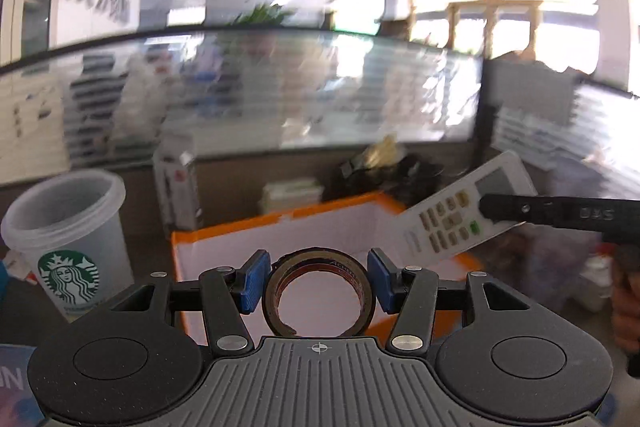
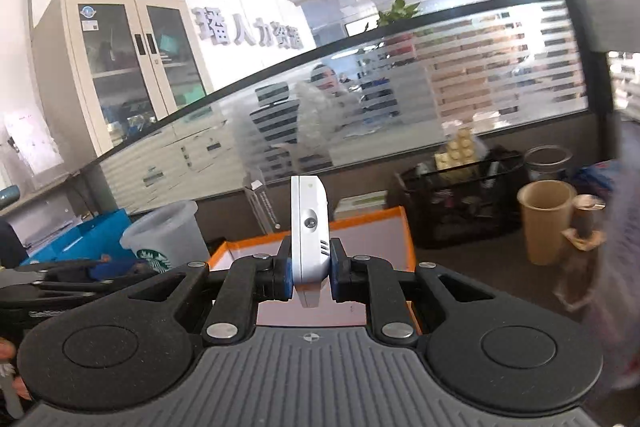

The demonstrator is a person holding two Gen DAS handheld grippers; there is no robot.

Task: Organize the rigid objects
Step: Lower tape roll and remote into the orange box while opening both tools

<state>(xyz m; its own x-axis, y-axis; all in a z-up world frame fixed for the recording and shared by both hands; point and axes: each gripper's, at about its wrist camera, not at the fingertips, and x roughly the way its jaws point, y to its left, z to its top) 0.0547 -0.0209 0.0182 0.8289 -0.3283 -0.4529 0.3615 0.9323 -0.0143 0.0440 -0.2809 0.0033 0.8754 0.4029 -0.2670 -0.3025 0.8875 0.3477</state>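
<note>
Left gripper (image 1: pixel 318 281) clamping tape roll (image 1: pixel 320 293), right gripper (image 2: pixel 310 269) pinching remote (image 2: pixel 309 227)

Brown tape roll (image 1: pixel 320 297) and white remote (image 2: pixel 309 227) above orange-rimmed box (image 1: pixel 280 219).

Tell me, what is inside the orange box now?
The orange box shows only bare white walls and floor. Its near part is hidden behind the tape roll in the left claw and behind the remote control.
</note>
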